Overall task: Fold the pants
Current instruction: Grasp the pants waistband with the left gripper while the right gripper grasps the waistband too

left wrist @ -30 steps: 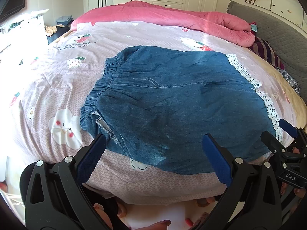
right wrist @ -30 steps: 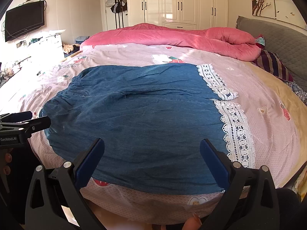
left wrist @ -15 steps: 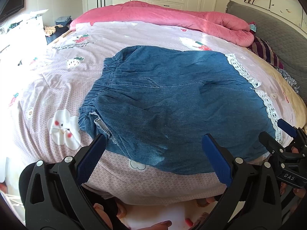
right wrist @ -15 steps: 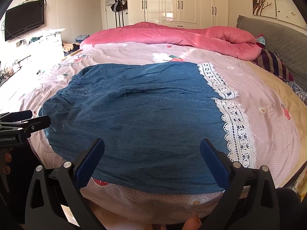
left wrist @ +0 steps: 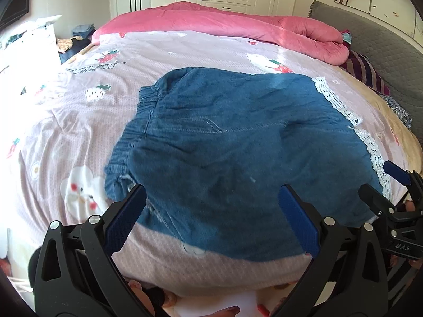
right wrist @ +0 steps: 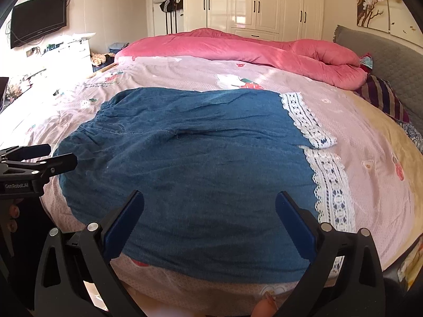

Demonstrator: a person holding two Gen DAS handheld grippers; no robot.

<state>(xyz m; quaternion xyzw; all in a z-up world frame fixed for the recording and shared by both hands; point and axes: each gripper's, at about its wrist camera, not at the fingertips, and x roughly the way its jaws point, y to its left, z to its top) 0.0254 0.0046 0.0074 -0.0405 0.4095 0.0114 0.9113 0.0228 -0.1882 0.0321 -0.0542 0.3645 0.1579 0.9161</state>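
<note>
Now one pants (left wrist: pixel 238 153) lies between two open-jawed tools (left wrist: pixel 211 206) (right wrist: pixel 208 206).

The blue denim pants (right wrist: pixel 201 174) are soft matt woven cloth, lightly creased, with a gathered elastic waistband (left wrist: pixel 137 121) and a hem of white openwork lace trim (right wrist: pixel 330 185). Under them the pale pink printed bedsheet (left wrist: pixel 79 121) is thin cotton-like cloth with a fine dotted texture. The rolled pink quilt (right wrist: pixel 238 47) looks plush (velvety, faintly sheeny in the sun). Each black plastic gripper (left wrist: pixel 211 219) (right wrist: pixel 208 216) is smooth and semi-matt, with silvery metal rivets and ribbed blue rubbery pads (left wrist: pixel 124 222). The cream wardrobe doors (right wrist: pixel 264 2) are glossy.
</note>
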